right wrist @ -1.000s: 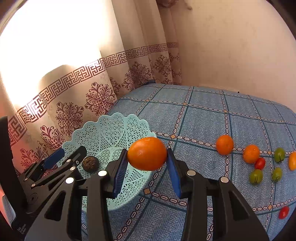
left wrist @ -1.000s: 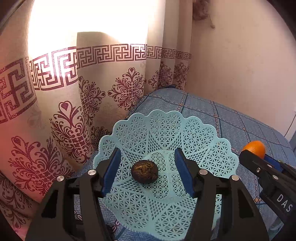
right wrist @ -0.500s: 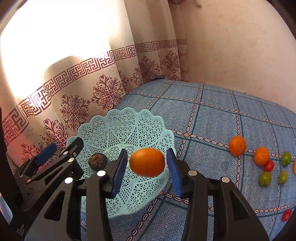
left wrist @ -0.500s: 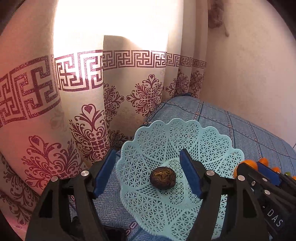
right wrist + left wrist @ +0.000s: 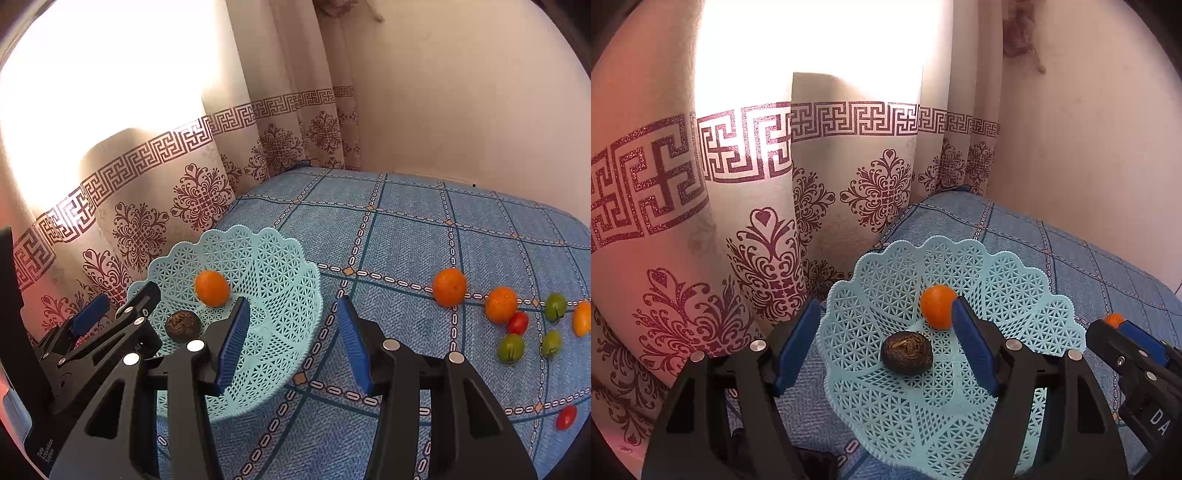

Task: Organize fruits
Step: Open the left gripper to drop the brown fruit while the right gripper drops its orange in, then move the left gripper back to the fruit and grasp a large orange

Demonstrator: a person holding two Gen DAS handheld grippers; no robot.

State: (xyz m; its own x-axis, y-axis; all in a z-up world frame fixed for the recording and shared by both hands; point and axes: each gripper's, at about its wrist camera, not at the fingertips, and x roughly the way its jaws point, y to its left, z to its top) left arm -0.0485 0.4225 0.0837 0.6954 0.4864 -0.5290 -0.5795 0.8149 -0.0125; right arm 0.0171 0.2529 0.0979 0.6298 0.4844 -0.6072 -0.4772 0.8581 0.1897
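A pale blue lattice basket (image 5: 1015,291) (image 5: 280,295) sits on the blue patterned cloth near the curtain. Inside it lie an orange (image 5: 937,306) (image 5: 211,288) and a dark wrinkled fruit (image 5: 906,352) (image 5: 183,324). My left gripper (image 5: 882,347) (image 5: 110,306) is open over the basket's near left rim, with the dark fruit in line between its fingers. My right gripper (image 5: 291,343) is open and empty, hovering at the basket's right rim; its tip (image 5: 1123,332) shows at the right of the left wrist view.
On the cloth to the right lie two oranges (image 5: 449,287) (image 5: 501,305), several green fruits (image 5: 511,347), red tomatoes (image 5: 518,322) (image 5: 566,417) and another orange fruit (image 5: 583,318). A patterned curtain (image 5: 746,206) hangs directly behind the basket; a plain wall (image 5: 461,92) stands beyond.
My right gripper has opened and the orange it held now lies in the basket beside the dark fruit. Both grippers have drawn back and shifted slightly.
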